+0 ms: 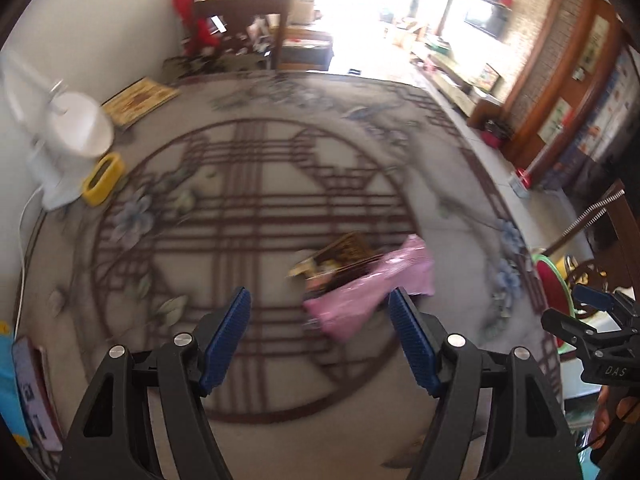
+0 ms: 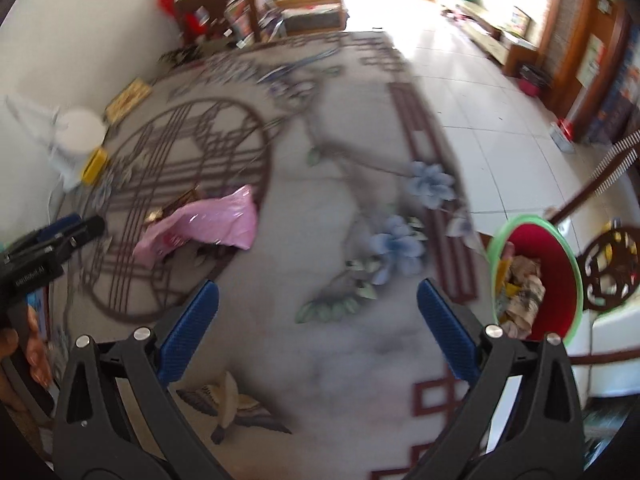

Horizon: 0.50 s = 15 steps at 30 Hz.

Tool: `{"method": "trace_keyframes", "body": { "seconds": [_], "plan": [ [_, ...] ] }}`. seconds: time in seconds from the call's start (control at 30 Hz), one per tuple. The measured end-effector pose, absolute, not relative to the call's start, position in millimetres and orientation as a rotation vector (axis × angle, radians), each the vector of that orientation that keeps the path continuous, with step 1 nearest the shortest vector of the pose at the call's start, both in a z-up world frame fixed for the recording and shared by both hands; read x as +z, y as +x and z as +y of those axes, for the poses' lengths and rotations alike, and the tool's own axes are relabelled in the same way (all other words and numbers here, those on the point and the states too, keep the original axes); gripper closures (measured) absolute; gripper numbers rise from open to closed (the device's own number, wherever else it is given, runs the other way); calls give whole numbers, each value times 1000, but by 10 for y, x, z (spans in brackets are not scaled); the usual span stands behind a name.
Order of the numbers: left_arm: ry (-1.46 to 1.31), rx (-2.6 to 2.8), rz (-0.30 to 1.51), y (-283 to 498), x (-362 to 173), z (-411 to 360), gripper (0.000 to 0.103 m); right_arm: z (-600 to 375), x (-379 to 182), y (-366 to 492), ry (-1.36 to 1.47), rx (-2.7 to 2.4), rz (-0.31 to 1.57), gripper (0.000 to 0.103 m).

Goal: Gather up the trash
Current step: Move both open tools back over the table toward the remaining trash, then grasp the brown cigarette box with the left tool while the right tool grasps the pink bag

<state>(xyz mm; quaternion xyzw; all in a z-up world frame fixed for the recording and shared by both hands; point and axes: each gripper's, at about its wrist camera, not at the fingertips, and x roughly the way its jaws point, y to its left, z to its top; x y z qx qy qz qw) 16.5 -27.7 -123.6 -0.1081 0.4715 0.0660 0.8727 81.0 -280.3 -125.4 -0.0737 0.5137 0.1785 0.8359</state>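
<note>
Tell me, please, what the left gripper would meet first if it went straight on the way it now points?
Most likely the pink bag on the rug. It lies just ahead of the open left gripper, slightly toward its right finger, though blur leaves depth unclear.

Both wrist cams high, tilted steeply down at rug (image 1: 320,184). Left faces rug centre; right aimed further right, bin (image 2: 536,276) close. Shared: pink bag (image 1: 372,288), rug.
</note>
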Motion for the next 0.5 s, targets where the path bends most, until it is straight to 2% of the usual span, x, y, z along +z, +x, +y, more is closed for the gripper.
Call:
{"method": "trace_keyframes", "body": {
  "seconds": [0.3,0.5],
  "plan": [
    [-324,241,1006,-200,-1471,521,35,-1619,-1594,1106,-656,623,1112,5],
    [-359,252,1002,-262,-1523,777,35,-1144,-1817,1129,-965,758,1114,5]
  ]
}}
